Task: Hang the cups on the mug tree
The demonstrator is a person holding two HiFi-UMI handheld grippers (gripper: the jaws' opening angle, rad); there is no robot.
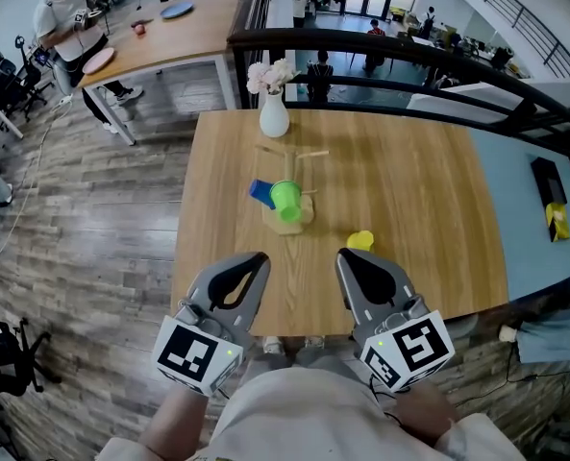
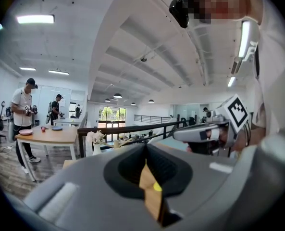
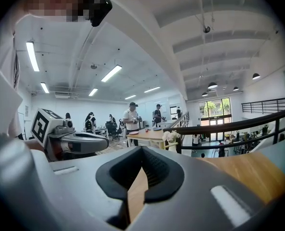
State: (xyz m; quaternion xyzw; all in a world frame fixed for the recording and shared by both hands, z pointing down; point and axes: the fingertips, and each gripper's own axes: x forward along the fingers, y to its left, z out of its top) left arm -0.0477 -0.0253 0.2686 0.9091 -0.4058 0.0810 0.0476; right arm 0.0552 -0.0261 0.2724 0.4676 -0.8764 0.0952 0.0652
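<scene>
Plastic, I judge: yellow cup (image 1: 360,241) on the desk (image 1: 409,181) is light, stiff and slick; I'd pinch its rim. Green cup (image 1: 286,198) and blue cup (image 1: 261,192) seem hung on the tree (image 1: 302,161). Left gripper (image 1: 260,258) and right gripper (image 1: 346,256) have jaws closed, empty.

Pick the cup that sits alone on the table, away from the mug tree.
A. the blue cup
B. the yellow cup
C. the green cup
B: the yellow cup sits by itself on the bare table, while the blue cup and the green cup are together at the mug tree.
</scene>
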